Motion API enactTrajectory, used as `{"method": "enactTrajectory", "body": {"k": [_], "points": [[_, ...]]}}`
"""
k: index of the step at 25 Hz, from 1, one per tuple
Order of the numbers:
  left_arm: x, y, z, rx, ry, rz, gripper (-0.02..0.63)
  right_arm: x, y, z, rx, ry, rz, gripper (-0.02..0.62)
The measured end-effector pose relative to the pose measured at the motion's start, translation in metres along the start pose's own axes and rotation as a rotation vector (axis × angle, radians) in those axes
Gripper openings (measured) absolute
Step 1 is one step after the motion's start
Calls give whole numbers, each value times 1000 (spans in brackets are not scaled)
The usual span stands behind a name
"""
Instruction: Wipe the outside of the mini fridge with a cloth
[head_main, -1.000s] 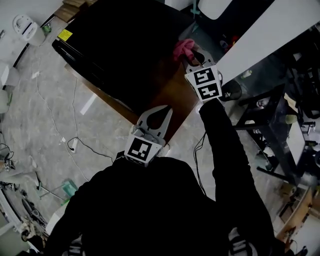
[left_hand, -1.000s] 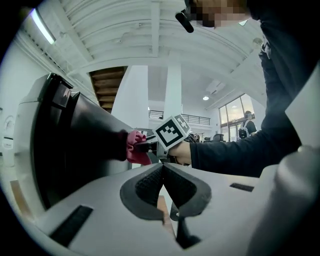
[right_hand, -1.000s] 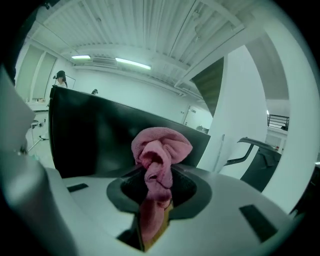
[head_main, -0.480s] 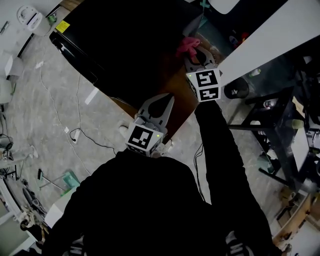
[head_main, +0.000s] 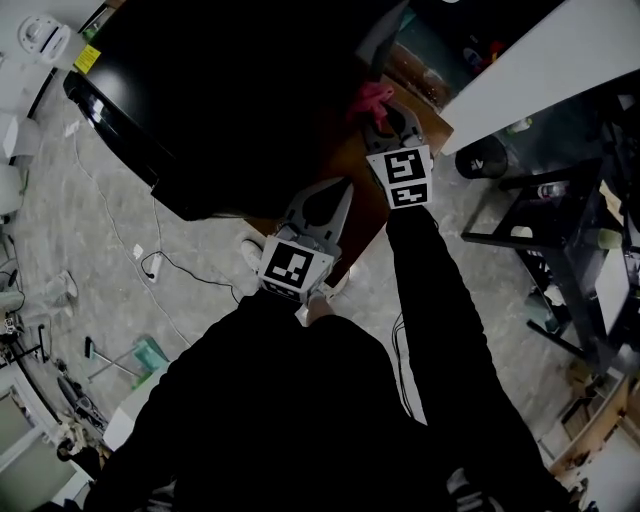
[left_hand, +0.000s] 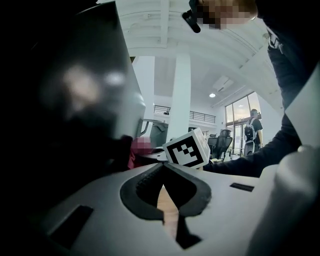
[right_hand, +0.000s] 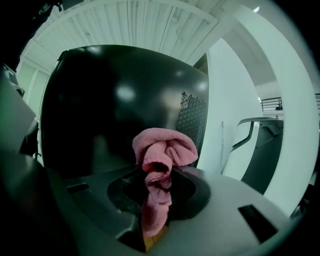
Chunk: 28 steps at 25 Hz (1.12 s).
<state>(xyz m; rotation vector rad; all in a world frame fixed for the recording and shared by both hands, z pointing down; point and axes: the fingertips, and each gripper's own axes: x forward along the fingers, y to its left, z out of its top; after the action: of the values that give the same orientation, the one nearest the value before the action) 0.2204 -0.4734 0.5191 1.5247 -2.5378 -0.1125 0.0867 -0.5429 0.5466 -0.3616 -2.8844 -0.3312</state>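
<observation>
Jaws of the right hand-held gripper (right_hand: 159, 174) are pinching a pink cloth (right_hand: 165, 145). They are squeezing tight on its lower folds while the rest is bunching into a soft knot above the tips. In the head view this right hand-held gripper (head_main: 378, 112) is reaching forward at the end of a dark sleeve (head_main: 440, 300). The cloth (head_main: 369, 97) is sitting at the right-hand edge of the mini fridge (head_main: 220, 100). In the right gripper view the mini fridge (right_hand: 110, 110) is filling the space just behind the cloth with its glossy black side. Whether the cloth is touching that side cannot be told.

The left hand-held gripper (left_hand: 162, 169) is holding nothing. Its jaws are meeting at the tips, leaving only a teardrop-shaped gap behind them, and a strip of pale wood is showing through it. From above, the left hand-held gripper (head_main: 338, 188) is hovering close to the person's chest. It is sitting below and to the left of the right one and apart from it, with its tips over the wood just beside the fridge's near edge.

The mini fridge is standing on a brown wooden worktop (head_main: 350, 190), and its black top is covering much of the wood in this view. Grey marbled floor (head_main: 80, 230) is spreading out to the left, with a thin cable and its white plug (head_main: 148, 266) lying on it. A black metal frame (head_main: 560, 230) is standing to the right.
</observation>
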Motion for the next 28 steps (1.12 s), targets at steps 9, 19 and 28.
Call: {"method": "enactTrajectory", "body": {"k": [9, 19, 28], "points": [[32, 15, -38, 9, 48, 5, 6, 24, 9, -80, 12, 118, 13, 83], [20, 12, -68, 26, 110, 36, 6, 48, 28, -181, -64, 363, 68, 84], [-9, 6, -33, -17, 96, 38, 6, -3, 32, -130, -5, 280, 80, 87]]}}
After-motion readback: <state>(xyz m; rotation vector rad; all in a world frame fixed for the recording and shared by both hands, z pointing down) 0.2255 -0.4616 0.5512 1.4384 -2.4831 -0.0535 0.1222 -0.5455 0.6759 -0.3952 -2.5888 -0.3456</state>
